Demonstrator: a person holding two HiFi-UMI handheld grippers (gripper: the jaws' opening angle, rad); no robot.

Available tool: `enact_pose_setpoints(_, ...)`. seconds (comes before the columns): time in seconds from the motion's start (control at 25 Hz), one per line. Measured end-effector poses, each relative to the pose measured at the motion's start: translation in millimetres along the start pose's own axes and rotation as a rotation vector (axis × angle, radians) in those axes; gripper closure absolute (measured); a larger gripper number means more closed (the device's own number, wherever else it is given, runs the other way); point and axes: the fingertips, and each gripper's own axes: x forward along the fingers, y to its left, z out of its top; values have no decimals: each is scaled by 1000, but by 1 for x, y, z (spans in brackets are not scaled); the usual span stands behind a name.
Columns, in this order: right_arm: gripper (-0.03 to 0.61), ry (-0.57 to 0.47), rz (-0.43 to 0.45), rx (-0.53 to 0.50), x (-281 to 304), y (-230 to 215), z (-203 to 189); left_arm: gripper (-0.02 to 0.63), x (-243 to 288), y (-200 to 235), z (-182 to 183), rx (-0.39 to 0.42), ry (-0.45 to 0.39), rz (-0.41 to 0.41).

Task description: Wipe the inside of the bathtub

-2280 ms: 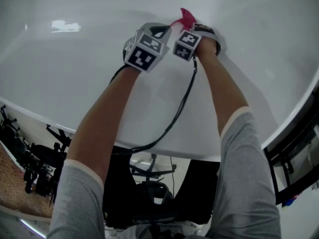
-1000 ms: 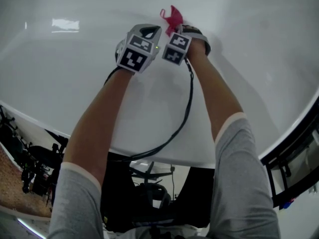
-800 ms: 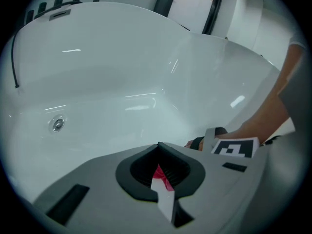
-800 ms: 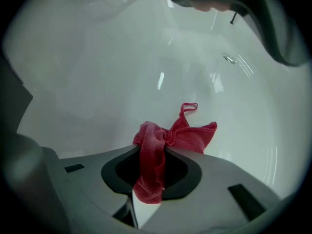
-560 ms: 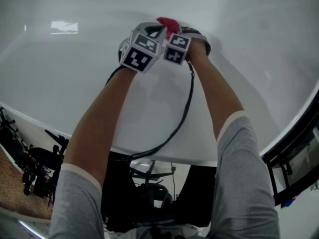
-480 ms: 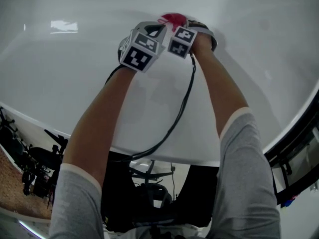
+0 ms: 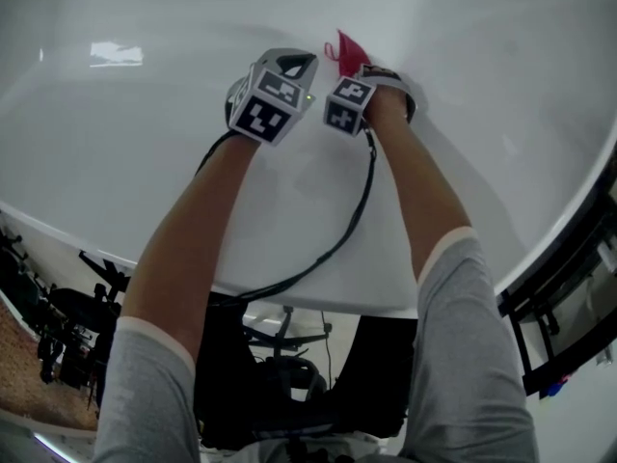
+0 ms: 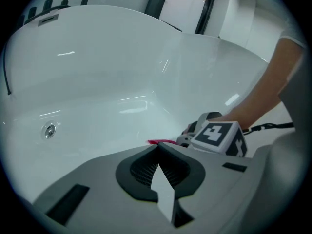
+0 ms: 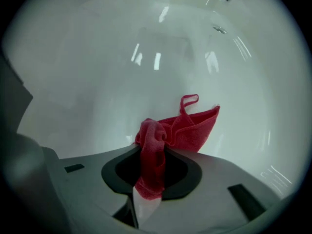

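Head view: both hand-held grippers side by side, low inside white bathtub (image 7: pixel 145 143), marker cubes facing up. Right hand-held gripper (image 9: pixel 150 160) pinching red cloth (image 9: pixel 187 128): bunched fold clamped between jaws, remainder fanned out beyond tips toward 1 o'clock, small hanging loop at upper edge. Contact between cloth and tub wall not discernible. Left hand-held gripper (image 8: pixel 158 152) pressed together, nothing between jaws, just beside right unit at its 9 o'clock. Drain fitting (image 8: pixel 49 130) at 9 o'clock in left gripper view, well apart from cloth. Black cable (image 7: pixel 352 210) trailing from grippers toward 6 o'clock, over tub rim.
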Motion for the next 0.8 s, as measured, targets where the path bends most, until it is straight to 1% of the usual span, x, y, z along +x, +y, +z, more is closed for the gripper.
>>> enact_pose_setpoints(0.08,487,-10,70,-35,-2,28,4,608,0,-2,0,-4,-1,-2)
enact_pose_setpoints(0.12,487,-11,87,-58,-3,37,5,608,2,-4,1,-4,-2,-3)
enact_pose_setpoints(0.2,486,-15,91,-102,-8,44,5,609,5,-5,0,-7,-3,-6)
enact_pose_setpoints(0.28,486,-28,89,-112,-7,37,4,608,8,-7,-1,-10,-5,-10)
enact_pose_setpoints(0.36,485,-20,63,-101,-6,16,-1,608,9,-8,0,-2,-6,-15)
enact_pose_setpoints(0.48,485,12,-33,-76,0,-25,-12,607,7,-8,-3,1,0,-13)
enact_pose_setpoints(0.56,485,49,-104,-49,5,-48,-20,609,5,-10,-8,-1,7,-15)
enact_pose_setpoints(0.68,485,137,-174,-38,3,-68,-32,607,4,-10,-6,10,6,-14)
enact_pose_setpoints(0.72,485,172,-185,-56,4,-68,-35,608,4,-9,-2,11,3,-11)
enact_pose_setpoints(0.76,486,202,-174,-82,4,-62,-37,607,3,-8,1,10,0,-9)
enact_pose_setpoints(0.8,486,224,-141,-106,4,-51,-38,607,2,-8,4,8,-5,-8)
